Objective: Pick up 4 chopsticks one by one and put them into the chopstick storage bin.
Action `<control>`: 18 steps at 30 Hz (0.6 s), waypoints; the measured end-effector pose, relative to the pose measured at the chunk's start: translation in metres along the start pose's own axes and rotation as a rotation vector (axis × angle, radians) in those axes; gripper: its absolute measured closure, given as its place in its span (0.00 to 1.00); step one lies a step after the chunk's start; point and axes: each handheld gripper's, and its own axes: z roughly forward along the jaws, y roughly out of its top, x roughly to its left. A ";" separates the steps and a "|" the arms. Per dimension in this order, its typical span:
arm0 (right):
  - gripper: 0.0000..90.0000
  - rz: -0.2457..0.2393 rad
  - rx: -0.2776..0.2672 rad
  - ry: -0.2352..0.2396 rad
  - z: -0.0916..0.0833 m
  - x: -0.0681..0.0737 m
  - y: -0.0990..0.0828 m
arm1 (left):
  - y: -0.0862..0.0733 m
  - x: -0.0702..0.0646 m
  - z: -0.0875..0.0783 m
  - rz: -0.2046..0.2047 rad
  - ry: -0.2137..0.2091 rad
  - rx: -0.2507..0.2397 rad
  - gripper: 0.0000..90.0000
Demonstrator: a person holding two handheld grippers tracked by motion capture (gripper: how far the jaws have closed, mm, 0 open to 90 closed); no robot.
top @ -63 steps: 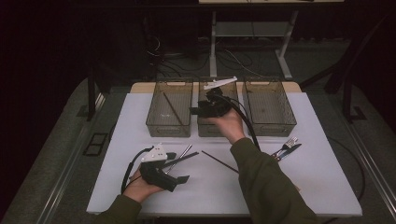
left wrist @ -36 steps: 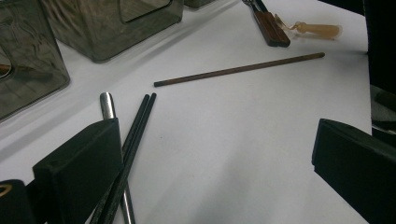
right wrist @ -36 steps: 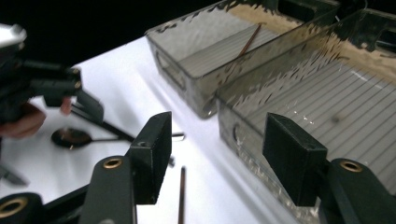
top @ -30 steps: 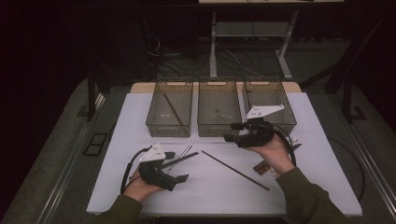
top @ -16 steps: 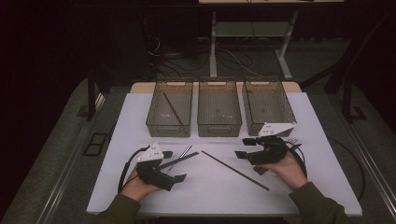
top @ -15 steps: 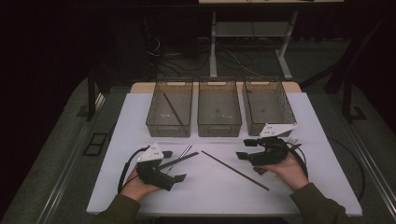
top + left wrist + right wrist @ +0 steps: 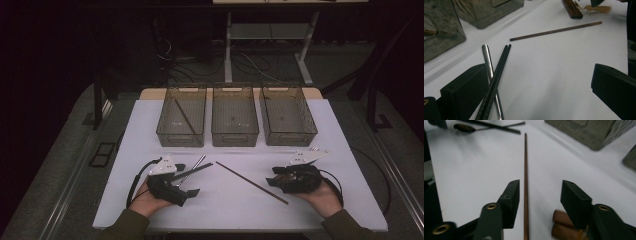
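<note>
Right tongs (image 7: 540,195) half-open, closing astride brown chopstick (image 7: 525,182) to grip it; nothing pinched yet. Left tongs (image 7: 539,85) wide open, empty, parked beside 2 black chopsticks (image 7: 499,70).

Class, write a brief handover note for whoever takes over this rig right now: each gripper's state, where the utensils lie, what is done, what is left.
Right gripper: jaws open, just closing, straddling the brown chopstick on the table, not yet gripping.
Left gripper: open, resting by the black chopsticks and metal utensil.
Done: one chopstick lies in the left bin.
Left: the loose utensils, probably into the bins.
</note>
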 end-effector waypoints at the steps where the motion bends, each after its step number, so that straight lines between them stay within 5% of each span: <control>1: 0.59 0.004 0.007 0.003 -0.001 0.001 -0.003 | 0.000 0.000 0.000 -0.003 0.003 -0.002 0.00; 18: 0.82 -0.035 0.117 0.031 0.011 0.008 -0.018 | 0.000 -0.001 0.001 0.005 -0.001 0.003 0.01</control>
